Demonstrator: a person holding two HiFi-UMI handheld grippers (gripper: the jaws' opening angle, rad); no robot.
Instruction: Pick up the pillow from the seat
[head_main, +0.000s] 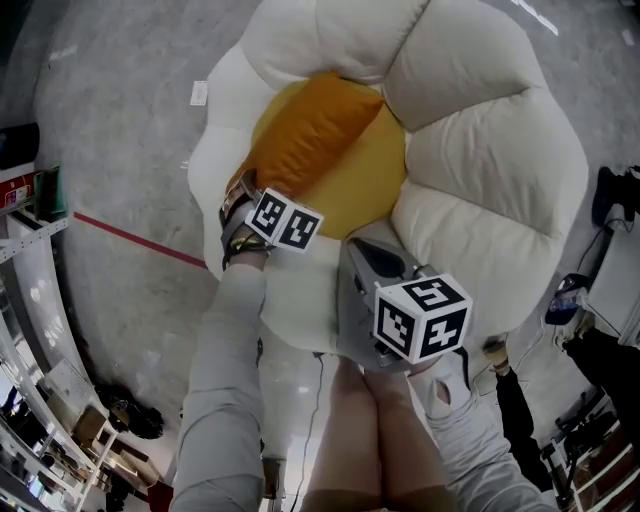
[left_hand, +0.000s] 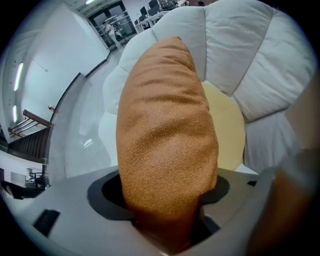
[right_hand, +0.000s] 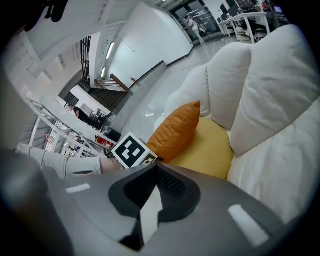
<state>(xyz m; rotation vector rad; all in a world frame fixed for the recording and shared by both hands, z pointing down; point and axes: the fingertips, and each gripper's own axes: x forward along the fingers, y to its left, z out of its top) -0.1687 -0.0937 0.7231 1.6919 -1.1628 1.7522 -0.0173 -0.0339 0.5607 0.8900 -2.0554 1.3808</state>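
Grab looks done: left gripper (head_main: 248, 195) is clamped on the orange pillow (head_main: 310, 130), on edge on the yellow seat (head_main: 372, 185) (right gripper (right_hand: 150, 200) pinched shut, empty), so next is probably a straight lift.

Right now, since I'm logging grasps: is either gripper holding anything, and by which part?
The left gripper is shut on the orange pillow, gripping its near end, with the fabric bunched between the jaws. The right gripper holds nothing.

The grey floor (head_main: 120, 150) carries a thin red line (head_main: 135, 240) and a small white card (head_main: 199, 93); metal shelves (head_main: 35, 330) stand at the left edge. A black bag (head_main: 612, 200) lies at the right; far behind, glass doors (left_hand: 107, 20) and a stair rail (left_hand: 30, 119) are visible.
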